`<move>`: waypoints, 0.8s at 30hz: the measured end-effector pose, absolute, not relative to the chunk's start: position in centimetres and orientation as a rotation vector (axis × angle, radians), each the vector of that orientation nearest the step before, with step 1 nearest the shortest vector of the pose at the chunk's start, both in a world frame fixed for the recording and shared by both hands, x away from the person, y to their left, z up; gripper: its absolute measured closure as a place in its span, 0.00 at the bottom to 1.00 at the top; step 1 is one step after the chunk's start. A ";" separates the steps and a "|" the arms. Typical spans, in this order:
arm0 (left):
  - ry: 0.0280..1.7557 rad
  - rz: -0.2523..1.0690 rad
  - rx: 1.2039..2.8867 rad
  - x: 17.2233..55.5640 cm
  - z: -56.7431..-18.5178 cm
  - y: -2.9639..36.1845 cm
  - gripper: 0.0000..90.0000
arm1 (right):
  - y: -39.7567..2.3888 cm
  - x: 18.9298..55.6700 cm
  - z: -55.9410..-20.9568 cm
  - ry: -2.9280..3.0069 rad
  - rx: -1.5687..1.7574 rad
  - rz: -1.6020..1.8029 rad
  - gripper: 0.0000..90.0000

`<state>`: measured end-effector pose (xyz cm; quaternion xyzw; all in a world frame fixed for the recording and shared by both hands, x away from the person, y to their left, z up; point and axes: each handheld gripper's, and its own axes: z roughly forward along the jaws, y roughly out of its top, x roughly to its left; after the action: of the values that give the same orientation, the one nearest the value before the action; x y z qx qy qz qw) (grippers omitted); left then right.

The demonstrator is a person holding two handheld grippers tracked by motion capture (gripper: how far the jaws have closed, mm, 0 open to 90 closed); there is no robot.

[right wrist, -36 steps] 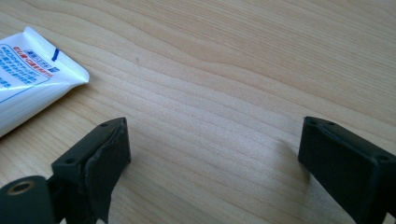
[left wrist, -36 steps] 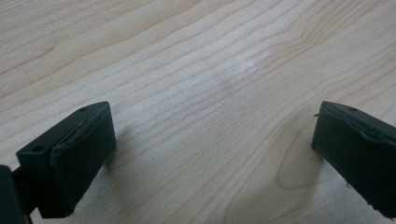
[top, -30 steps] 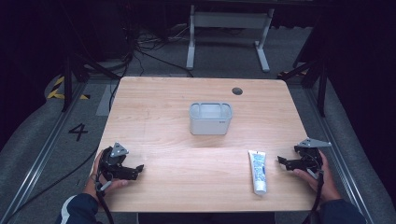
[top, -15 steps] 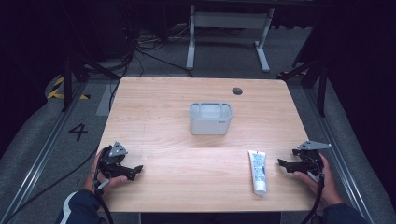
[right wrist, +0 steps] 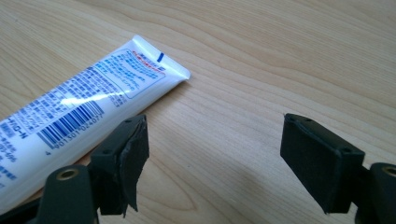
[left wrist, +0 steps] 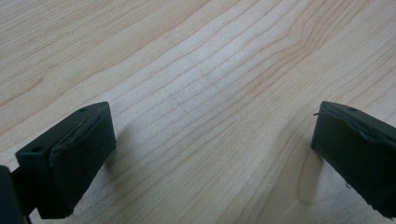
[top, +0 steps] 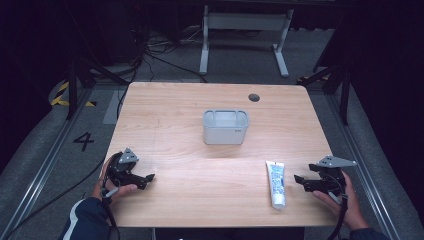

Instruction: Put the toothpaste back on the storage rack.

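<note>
Pale wood grain runs across the table (top: 190,105), which stands on a grey floor strewn with dark cables, a black "4" (top: 83,141) marked on the floor to its left. Beyond the far edge stands a white metal frame (top: 243,30). Near the middle of the tabletop sits a small grey rectangular bin (top: 225,127), upright, its open top facing up; a dark round grommet hole (top: 254,97) lies behind it toward the far right corner. A white toothpaste tube (top: 276,184) with blue print and a barcode lies flat near the front right, lengthwise toward the person, well apart from the bin. Just right of it, the right gripper (top: 301,181) is held low over the wood in the person's hand, pointing at the tube; its jaws have just been closing yet stand spread, with bare table between them, and in the right gripper view the tube (right wrist: 79,116) lies just beyond the left-hand pad (right wrist: 132,156), its crimped end angled away. At the front left, the left gripper (top: 148,178) rests in the other hand close to the table, jaws spread wide over bare wood, nothing between its pads (left wrist: 79,158).
</note>
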<state>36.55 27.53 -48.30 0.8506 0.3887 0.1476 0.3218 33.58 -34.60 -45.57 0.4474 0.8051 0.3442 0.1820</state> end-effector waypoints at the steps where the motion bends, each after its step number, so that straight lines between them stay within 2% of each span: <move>1: 1.028 0.382 2.228 36.5 -48.3 27.5 0.00 | -34.5 33.5 -45.5 2.274 1.255 0.970 0.27; 24: 1.029 0.381 2.228 36.5 -48.3 27.5 0.00 | -29.9 33.3 -43.9 2.329 1.180 1.004 0.28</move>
<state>36.53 27.48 -48.33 0.8489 0.3922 0.1452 0.3232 33.28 -29.93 -43.86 0.4155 0.8204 0.3536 0.1712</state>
